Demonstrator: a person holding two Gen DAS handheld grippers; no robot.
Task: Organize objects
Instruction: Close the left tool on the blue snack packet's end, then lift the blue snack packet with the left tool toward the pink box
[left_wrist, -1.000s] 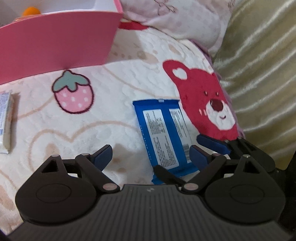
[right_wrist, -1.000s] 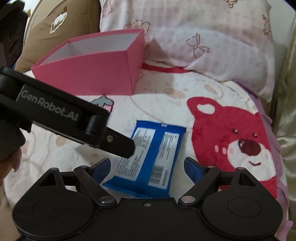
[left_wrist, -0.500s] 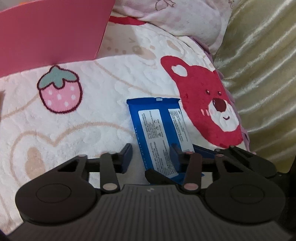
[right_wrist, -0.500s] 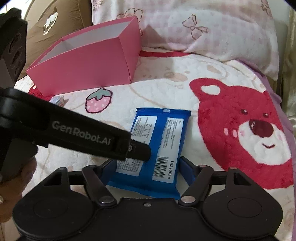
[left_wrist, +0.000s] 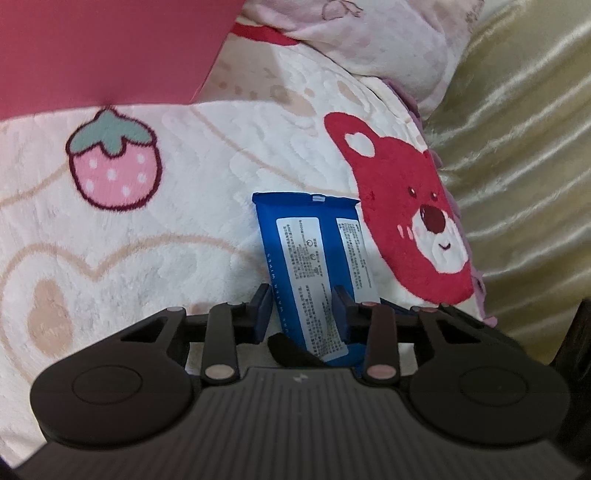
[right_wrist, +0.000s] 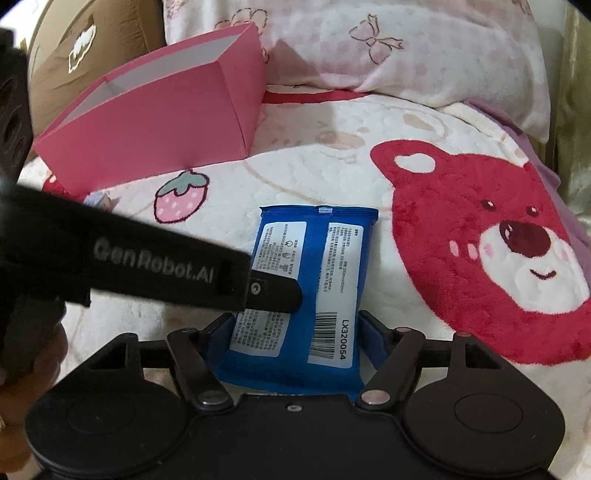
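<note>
A blue wipes pack (left_wrist: 314, 258) lies label-up on the cream blanket, next to the printed red bear. My left gripper (left_wrist: 301, 308) has its jaws closing on the pack's left half: one pad at the left edge, the other pressed into the middle. In the right wrist view the left gripper's fingers (right_wrist: 273, 291) lie across the pack (right_wrist: 332, 258). My right gripper (right_wrist: 295, 332) straddles the pack's near end. Its jaws are opening slightly while both pads touch the long sides. An open pink box (right_wrist: 155, 122) stands at the back left.
A small pale packet (right_wrist: 98, 199) lies by the pink box's front corner. A pink pillow (right_wrist: 406, 48) and a brown cushion (right_wrist: 92, 48) bound the back. Shiny gold fabric (left_wrist: 517, 147) rises along the right. A hand (right_wrist: 22, 369) holds the left gripper.
The left jaws went from wide open to pinched on the pack's left half as that gripper sank toward it. The right jaws narrowed onto the pack's sides.
</note>
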